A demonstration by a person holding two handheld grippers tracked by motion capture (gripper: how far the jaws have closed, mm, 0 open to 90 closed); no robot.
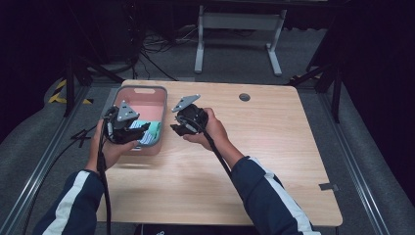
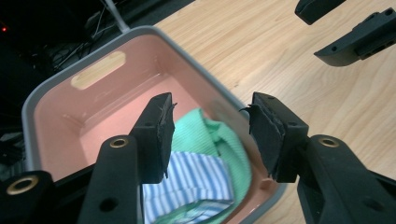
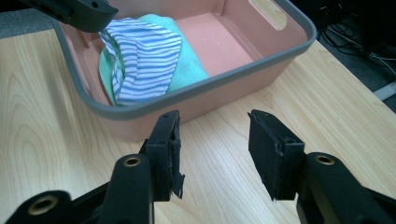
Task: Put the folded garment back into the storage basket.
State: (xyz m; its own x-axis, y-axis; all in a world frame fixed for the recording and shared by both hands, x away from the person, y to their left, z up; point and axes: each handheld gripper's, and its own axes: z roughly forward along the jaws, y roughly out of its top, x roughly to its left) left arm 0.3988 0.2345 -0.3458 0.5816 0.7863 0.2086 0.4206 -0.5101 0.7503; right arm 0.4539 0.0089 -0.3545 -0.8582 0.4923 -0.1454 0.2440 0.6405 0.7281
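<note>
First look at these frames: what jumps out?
The pink bin with a grey rim at the table's left edge, holding a blue-striped cloth on a green cloth at its near end. Next, the two hand-held grippers: the left one hangs over the bin's near end, the right one just beside the bin, both with jaws apart and nothing between them.

A wooden table [image 1: 264, 147] (light-grained) carries a pink bin [image 1: 128, 103].

One pink bin [image 1: 142, 100] on the worktop [image 1: 254, 147], two cloths inside it, one green [image 3: 187, 70], one striped [image 3: 144, 56], and two tools, left [image 1: 131, 131] and right [image 1: 182, 128].
</note>
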